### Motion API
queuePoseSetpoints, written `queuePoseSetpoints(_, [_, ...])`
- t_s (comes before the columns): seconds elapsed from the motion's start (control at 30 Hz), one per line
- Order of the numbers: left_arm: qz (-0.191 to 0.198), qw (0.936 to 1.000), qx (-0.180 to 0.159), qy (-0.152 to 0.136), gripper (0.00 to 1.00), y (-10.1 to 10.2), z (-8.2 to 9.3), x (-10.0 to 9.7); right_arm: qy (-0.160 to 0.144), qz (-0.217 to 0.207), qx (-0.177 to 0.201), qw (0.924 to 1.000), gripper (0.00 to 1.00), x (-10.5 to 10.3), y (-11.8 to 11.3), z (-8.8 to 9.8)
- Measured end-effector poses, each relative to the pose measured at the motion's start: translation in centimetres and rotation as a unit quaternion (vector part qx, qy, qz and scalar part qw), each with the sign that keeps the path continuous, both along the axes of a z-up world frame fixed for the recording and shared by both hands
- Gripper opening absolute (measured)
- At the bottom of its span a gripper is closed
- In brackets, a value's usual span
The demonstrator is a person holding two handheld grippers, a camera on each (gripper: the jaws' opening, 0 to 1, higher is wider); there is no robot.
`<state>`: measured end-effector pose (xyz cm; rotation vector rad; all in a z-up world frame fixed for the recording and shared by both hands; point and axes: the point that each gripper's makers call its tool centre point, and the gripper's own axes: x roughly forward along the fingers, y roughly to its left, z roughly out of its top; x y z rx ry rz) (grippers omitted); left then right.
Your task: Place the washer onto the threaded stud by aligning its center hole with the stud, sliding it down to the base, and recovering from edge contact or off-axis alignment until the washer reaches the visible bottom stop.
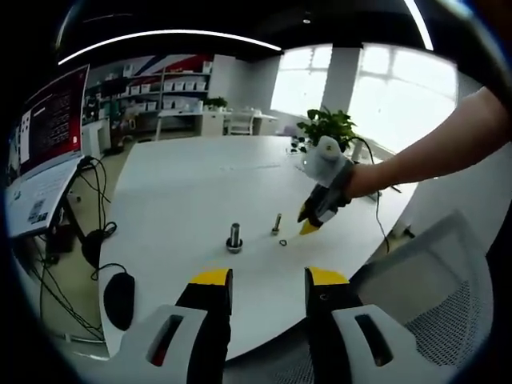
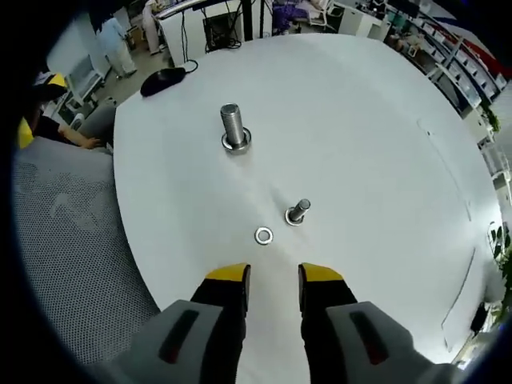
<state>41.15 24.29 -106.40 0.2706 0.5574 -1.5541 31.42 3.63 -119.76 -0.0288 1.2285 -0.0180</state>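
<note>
White table [image 2: 384,120], far edge cut off. Large stud [image 2: 232,126] and small stud [image 2: 298,211] upright, apart. Washer [image 2: 263,235] flat beside small stud, not threaded. Right gripper [image 2: 274,282] spread, empty, near washer. Left gripper [image 1: 268,284] spread, empty.

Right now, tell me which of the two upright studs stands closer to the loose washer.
The smaller stud, right beside the washer; the larger stud stands well away.
</note>
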Motion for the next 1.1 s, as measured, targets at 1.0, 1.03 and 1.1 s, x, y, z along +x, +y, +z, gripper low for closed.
queuePoseSetpoints(1.0, [0.009, 0.9999, -0.008, 0.002, 0.33, 0.0, 0.3, 0.4, 0.008, -0.04, 0.012, 0.9991, 0.27, 1.9, 1.1, -3.6])
queuePoseSetpoints(1.03, [0.008, 0.9999, -0.008, 0.001, 0.33, 0.0, 0.2, 0.4, 0.008, -0.04, 0.013, 0.9991, 0.27, 2.0, 1.0, -3.6])
queuePoseSetpoints(1.1, [0.006, 0.9999, -0.009, -0.002, 0.33, 0.0, 0.2, 0.5, 0.008, -0.036, 0.013, 0.9993, 0.27, 2.0, 1.0, -3.7])
